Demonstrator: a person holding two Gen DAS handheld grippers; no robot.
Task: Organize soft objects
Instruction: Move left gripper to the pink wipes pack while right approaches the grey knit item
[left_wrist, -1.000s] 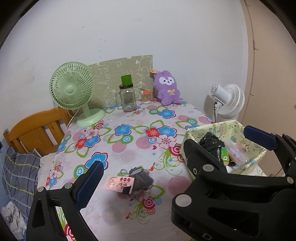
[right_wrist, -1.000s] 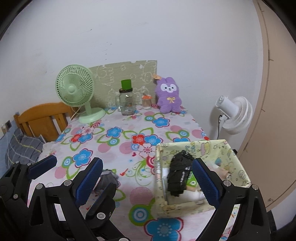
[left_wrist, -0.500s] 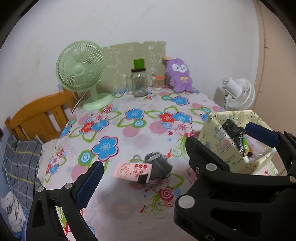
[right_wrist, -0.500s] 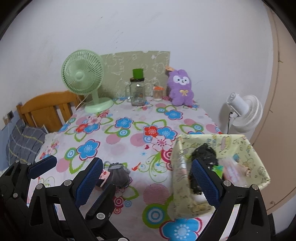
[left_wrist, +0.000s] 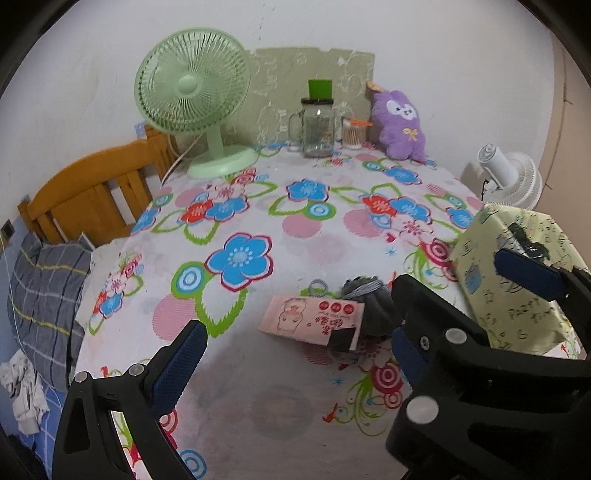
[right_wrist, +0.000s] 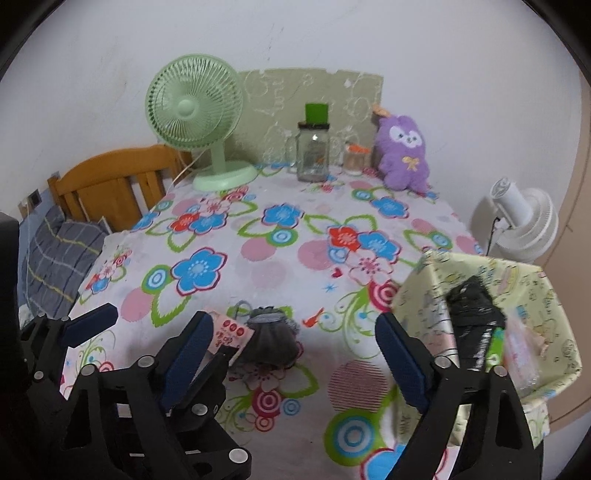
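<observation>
A grey sock bundle with a pink card label (left_wrist: 317, 319) lies on the flowered tablecloth (left_wrist: 258, 229); it also shows in the right wrist view (right_wrist: 267, 336). A pale green fabric bin (left_wrist: 517, 291) stands at the right, holding black soft items (right_wrist: 474, 321). A purple plush toy (left_wrist: 399, 123) sits at the far edge by the wall. My left gripper (left_wrist: 291, 354) is open, just in front of the sock bundle. My right gripper (right_wrist: 295, 354) is open and empty, between the bundle and the bin (right_wrist: 524, 317).
A green desk fan (left_wrist: 195, 99), a glass jar with a green lid (left_wrist: 318, 122) and a small jar (left_wrist: 354, 133) stand at the back. A wooden chair (left_wrist: 92, 195) and a grey plaid cushion (left_wrist: 44, 284) are at the left. A white fan (left_wrist: 513, 181) stands beyond the right edge.
Both grippers have moved forward and down toward the table. The sock bundle now sits closer, between the left gripper's fingers' line. Both stay open.
</observation>
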